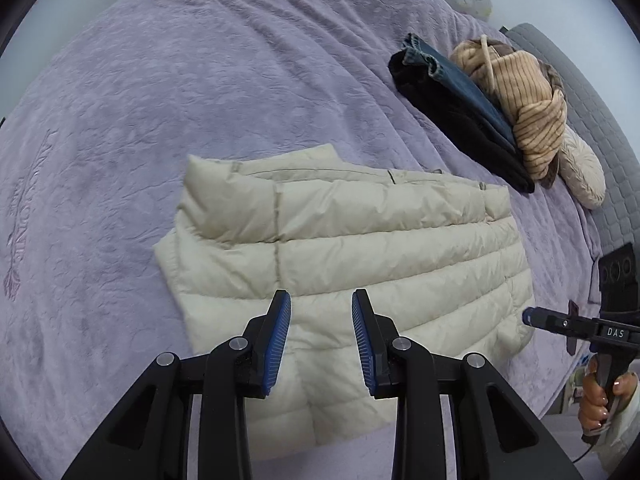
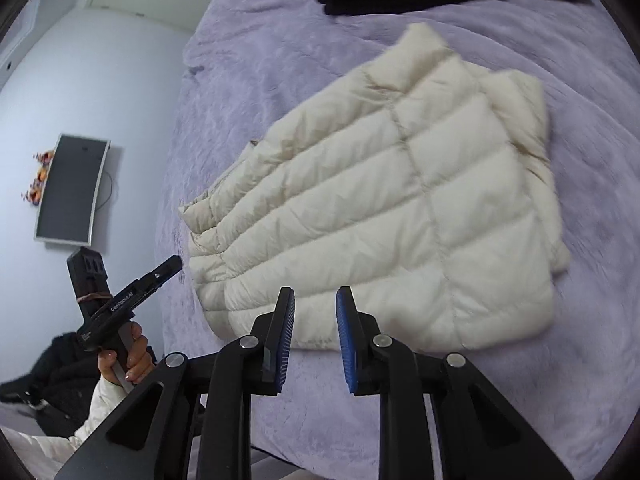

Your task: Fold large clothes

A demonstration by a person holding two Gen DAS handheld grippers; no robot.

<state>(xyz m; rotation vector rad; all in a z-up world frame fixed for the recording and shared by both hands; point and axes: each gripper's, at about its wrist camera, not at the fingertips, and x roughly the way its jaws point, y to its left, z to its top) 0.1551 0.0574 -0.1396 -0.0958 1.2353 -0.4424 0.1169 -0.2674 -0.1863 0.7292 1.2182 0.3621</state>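
Bed [image 1: 120, 120], covered by a lilac plush blanket [image 1: 240, 60] with an embossed emblem along its left part; the blanket fills most of both views.

Jacket [image 1: 340, 248], cream, quilted, puffy: lies folded into a squarish packet on the blanket at mid-bed, collar end away from the tongs, flat, touched by neither pair.

Left tongs [image 1: 321, 340]: black arms, blue ribbed pads, pointing steeply down over the near edge of the jacket. Jaws stand apart with nothing between them; released. In the right wrist view the same tool [image 2: 176, 264] shows from the side at the left edge of the jacket, gripped by a hand [image 2: 128, 356] with a white sleeve [image 2: 104, 404] below it.

Right tongs [image 2: 315, 336]: same make, above the near hem of the jacket [image 2: 380, 208], jaws parted, empty, clear of the fabric. In the left wrist view their tip [image 1: 532, 316] sits just beside the jacket's right edge, held by a hand [image 1: 600, 400].

Pile of clothes, right of the jacket and well apart from it, toward the head of the bed: a black garment [image 1: 452, 120], jeans [image 1: 460, 80] on it, a tan ribbed knit [image 1: 524, 100] beside them, a cream cushion [image 1: 584, 176] at the far end.

Grey headboard [image 1: 592, 120], right edge.

Wall screen [image 2: 72, 188], seen in the right wrist view, far left. Dark clothing [image 2: 52, 380] lies heaped below it.
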